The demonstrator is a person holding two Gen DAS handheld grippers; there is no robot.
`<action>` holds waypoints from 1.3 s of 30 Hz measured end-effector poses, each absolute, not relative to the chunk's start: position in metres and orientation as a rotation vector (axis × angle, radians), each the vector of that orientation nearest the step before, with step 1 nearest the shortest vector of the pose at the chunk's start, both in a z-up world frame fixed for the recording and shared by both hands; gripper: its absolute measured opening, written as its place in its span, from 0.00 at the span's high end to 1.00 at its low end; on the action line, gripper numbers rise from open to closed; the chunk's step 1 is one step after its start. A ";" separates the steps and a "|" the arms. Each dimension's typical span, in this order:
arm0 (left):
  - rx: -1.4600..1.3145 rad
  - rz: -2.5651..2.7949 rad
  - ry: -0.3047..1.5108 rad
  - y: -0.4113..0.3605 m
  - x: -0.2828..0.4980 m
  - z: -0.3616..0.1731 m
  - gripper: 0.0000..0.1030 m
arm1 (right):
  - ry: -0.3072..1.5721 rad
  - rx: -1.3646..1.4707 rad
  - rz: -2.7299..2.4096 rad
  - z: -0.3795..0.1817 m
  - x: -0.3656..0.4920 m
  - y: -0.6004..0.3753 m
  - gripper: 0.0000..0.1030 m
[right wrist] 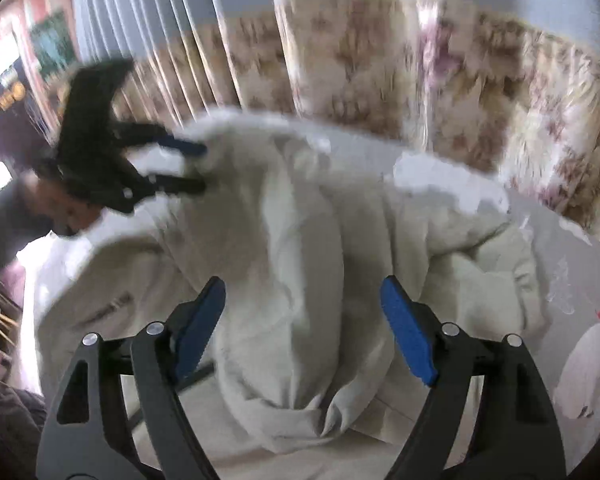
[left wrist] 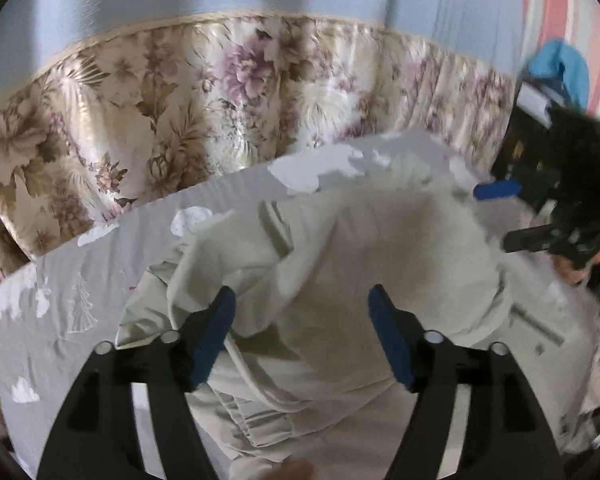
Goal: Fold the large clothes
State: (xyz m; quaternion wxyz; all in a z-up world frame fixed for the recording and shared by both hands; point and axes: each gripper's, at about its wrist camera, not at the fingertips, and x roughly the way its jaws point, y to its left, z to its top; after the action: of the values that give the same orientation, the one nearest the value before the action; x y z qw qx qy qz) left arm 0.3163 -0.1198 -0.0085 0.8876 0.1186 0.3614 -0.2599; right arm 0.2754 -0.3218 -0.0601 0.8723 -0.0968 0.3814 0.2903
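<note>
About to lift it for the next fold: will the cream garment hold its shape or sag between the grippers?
Probably sags: the cream garment lies in soft bunched folds on the grey sheet. It looks thick, so likely bulky rather than slippery. The loose cord may dangle.

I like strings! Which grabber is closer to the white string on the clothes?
Left. The left gripper hovers right over the white cord, which runs beside one finger. The right gripper is away at the garment's far edge.
</note>
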 end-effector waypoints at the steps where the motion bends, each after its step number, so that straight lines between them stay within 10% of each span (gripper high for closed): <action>1: 0.264 -0.523 0.760 -0.121 0.319 -0.013 0.30 | 0.869 -0.231 0.570 -0.070 0.288 -0.317 0.96; 4: 0.318 -0.434 0.823 -0.127 0.338 -0.033 0.32 | 0.888 -0.242 0.504 -0.063 0.306 -0.316 0.97; 6: 0.336 -0.436 0.899 -0.132 0.353 -0.043 0.87 | 0.787 -0.295 0.431 -0.043 0.311 -0.314 0.97; 7: 0.356 -0.435 0.915 -0.134 0.357 -0.044 0.92 | 0.695 -0.315 0.373 -0.027 0.313 -0.315 0.97; 11: 0.349 -0.395 0.674 -0.134 0.363 0.005 0.93 | 0.335 -0.345 0.186 0.012 0.316 -0.320 0.97; 16: 0.280 -0.313 0.366 -0.126 0.361 0.037 0.94 | 0.373 -0.415 0.200 -0.032 0.325 -0.317 0.97; 26: 0.361 -0.419 0.740 -0.116 0.318 -0.078 0.90 | 0.575 -0.539 0.431 -0.108 0.245 -0.309 0.95; 34: 0.115 -0.582 0.835 -0.093 0.244 -0.059 0.89 | 0.567 -0.489 0.483 -0.093 0.207 -0.328 0.71; 36: 0.077 -0.575 0.797 -0.088 0.238 -0.031 0.73 | 0.544 -0.453 0.472 -0.080 0.203 -0.334 0.54; 38: 0.017 -0.554 0.732 -0.085 0.235 0.000 0.31 | 0.485 -0.385 0.459 -0.061 0.197 -0.338 0.34; 39: 0.021 -0.536 0.699 -0.087 0.236 0.011 0.31 | 0.459 -0.354 0.462 -0.052 0.195 -0.338 0.26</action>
State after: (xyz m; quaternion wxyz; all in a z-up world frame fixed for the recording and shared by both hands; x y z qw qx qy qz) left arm 0.2361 -0.0865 0.0106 0.9046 0.0101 0.3382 -0.2594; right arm 0.1947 -0.3379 -0.0521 0.9321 -0.1728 0.2242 0.2258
